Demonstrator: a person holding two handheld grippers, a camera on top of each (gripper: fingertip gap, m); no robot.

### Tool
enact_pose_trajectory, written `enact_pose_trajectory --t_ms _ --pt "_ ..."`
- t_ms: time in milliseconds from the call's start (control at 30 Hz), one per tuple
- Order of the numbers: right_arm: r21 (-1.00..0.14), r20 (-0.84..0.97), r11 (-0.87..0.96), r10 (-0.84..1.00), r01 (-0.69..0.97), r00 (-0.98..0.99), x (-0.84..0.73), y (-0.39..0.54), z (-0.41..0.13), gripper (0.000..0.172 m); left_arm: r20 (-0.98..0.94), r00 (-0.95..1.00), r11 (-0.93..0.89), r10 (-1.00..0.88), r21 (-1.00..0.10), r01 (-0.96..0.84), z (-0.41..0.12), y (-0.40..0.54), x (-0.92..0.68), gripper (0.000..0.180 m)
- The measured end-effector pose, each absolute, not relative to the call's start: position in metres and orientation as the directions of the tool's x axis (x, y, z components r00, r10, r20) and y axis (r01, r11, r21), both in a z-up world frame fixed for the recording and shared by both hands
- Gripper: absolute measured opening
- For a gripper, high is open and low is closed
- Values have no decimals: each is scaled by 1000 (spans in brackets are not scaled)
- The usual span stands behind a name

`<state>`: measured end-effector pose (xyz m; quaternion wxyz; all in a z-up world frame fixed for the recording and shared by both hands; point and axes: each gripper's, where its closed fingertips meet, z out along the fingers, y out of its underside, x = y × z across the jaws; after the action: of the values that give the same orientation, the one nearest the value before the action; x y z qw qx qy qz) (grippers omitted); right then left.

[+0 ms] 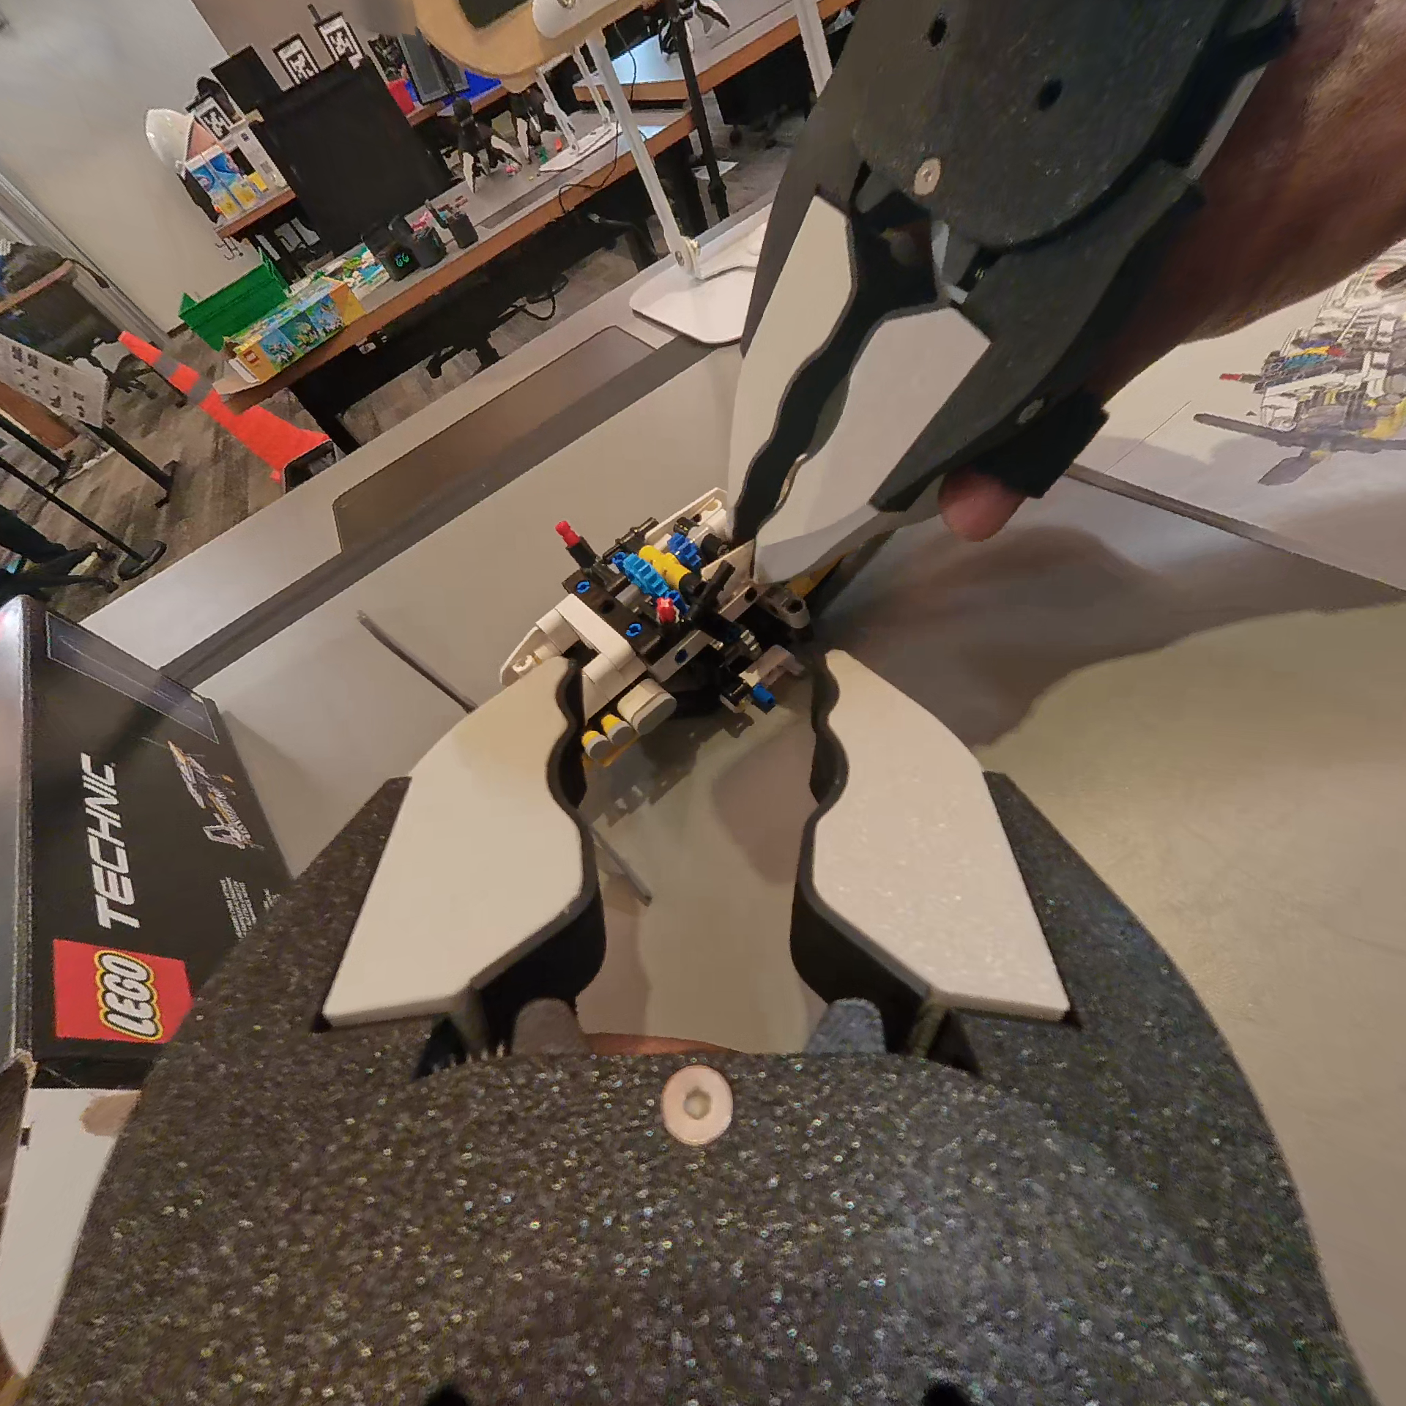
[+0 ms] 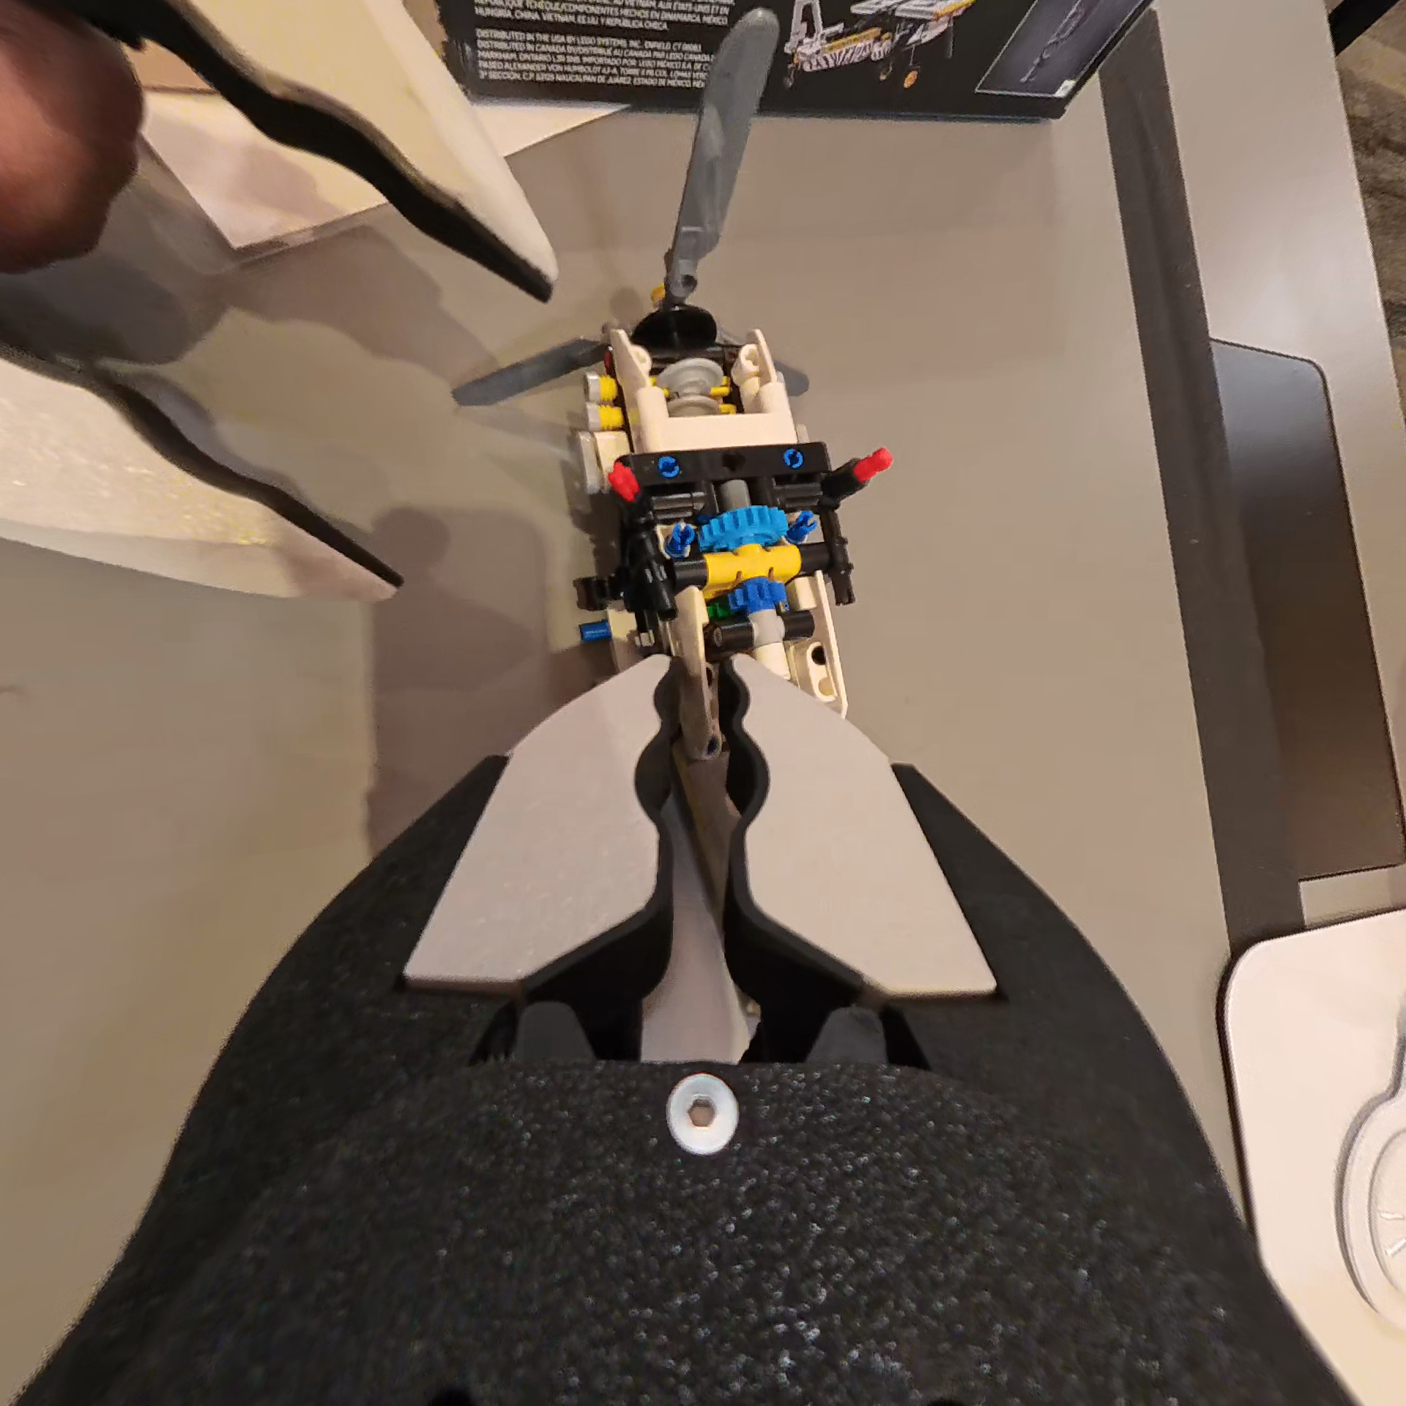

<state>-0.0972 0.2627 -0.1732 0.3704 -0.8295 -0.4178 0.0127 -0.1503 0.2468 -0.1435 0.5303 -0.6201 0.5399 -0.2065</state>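
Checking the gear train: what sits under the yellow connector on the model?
Under the yellow connector, a blue gear and a green piece show; anything deeper is covered.

Black toy box (image 1: 129, 860), white lamp base (image 1: 696, 297), orange cone (image 1: 221, 403).

My right gripper (image 2: 696, 685) is pinched on a thin beige beam (image 2: 698, 669) at the near end of the toy plane build (image 2: 723, 517) on the grey table (image 2: 989, 532). Left gripper (image 2: 472, 426) hangs open off to the side, and there's a black box (image 2: 799, 68) past the grey propeller blade (image 2: 715, 152).
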Motion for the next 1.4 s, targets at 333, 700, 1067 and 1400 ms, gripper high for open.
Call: enact_pose_trajectory --t_ms 333,700,1067,1400 --pt "-642 170 -375 781 669 601 -115 197 -170 7 -367 183 253 -912 -855 -453 -140 224 -147 63" --pt "-690 133 -370 780 622 611 -130 113 -169 7 -574 -192 570 -796 -604 -557 -145 145 -167 64" --pt "-696 159 -331 794 637 587 -146 81 -171 7 -523 -336 608 -783 -531 -591 -134 106 -176 66" --pt "-719 172 -284 812 635 558 -158 63 -171 7 -375 -464 587 -803 -354 -728 -164 97 -181 69"
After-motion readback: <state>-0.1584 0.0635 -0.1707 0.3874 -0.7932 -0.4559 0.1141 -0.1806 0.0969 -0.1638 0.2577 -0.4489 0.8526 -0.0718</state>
